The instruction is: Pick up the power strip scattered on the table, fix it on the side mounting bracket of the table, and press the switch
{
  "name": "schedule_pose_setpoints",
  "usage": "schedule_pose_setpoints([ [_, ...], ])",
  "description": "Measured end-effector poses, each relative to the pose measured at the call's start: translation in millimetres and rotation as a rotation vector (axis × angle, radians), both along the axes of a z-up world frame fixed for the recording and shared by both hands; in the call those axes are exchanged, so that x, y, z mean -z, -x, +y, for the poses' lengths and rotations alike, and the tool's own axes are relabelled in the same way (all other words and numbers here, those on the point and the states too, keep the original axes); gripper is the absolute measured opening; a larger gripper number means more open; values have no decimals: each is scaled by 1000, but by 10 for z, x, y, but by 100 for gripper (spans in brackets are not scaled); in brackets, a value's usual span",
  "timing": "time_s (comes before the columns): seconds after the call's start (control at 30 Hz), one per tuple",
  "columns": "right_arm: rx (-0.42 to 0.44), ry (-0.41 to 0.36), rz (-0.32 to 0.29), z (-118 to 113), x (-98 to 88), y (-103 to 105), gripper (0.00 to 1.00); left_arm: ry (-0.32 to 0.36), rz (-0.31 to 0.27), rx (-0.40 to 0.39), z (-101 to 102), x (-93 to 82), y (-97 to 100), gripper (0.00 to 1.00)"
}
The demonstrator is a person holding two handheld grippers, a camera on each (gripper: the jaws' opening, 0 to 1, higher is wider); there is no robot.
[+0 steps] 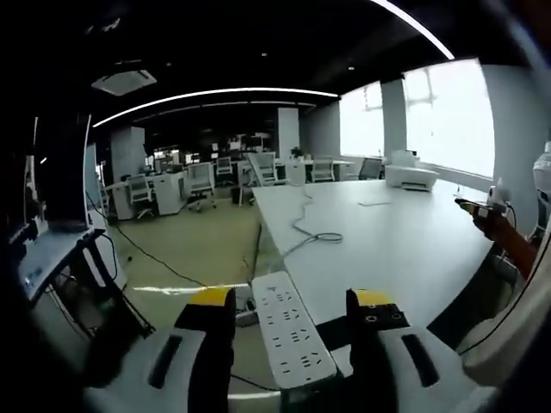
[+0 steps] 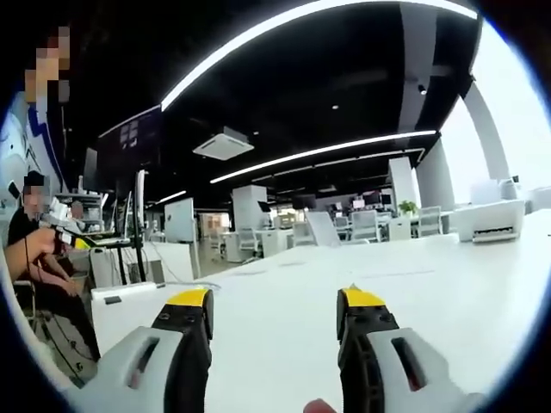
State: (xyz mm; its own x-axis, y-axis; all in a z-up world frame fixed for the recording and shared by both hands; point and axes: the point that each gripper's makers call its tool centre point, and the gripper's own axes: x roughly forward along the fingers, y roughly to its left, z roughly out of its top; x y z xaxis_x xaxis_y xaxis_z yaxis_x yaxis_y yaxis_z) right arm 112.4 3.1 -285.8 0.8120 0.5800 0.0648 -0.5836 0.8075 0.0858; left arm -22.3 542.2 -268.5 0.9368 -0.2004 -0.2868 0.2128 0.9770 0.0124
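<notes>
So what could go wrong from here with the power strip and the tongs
1. The power strip lies at the table edge between the open left tongs, ungripped; a nudge could tip it off.
2. Its cable trails across the table and may snag or drag when lifted.
3. The right tongs are open over bare table, aimed away from the strip, so they cannot steady it.
</notes>
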Motion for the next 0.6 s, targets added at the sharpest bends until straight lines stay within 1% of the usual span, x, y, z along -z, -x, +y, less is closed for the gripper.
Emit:
schedule_pose_setpoints([
  [0.13, -5, 7, -3, 21, -18, -8, 54, -8, 8, 4, 25, -3, 11, 56],
  [0.23, -2, 9, 2, 18, -13, -8, 54, -8, 20, 25, 36, 1, 2, 56],
  [0.37, 4, 22, 6, -3, 5, 27, 54, -53, 86, 43, 80, 102, -7, 55],
  [0.6, 18, 25, 20, -41, 49, 54, 54, -69, 143, 70, 82, 186, -23, 55],
])
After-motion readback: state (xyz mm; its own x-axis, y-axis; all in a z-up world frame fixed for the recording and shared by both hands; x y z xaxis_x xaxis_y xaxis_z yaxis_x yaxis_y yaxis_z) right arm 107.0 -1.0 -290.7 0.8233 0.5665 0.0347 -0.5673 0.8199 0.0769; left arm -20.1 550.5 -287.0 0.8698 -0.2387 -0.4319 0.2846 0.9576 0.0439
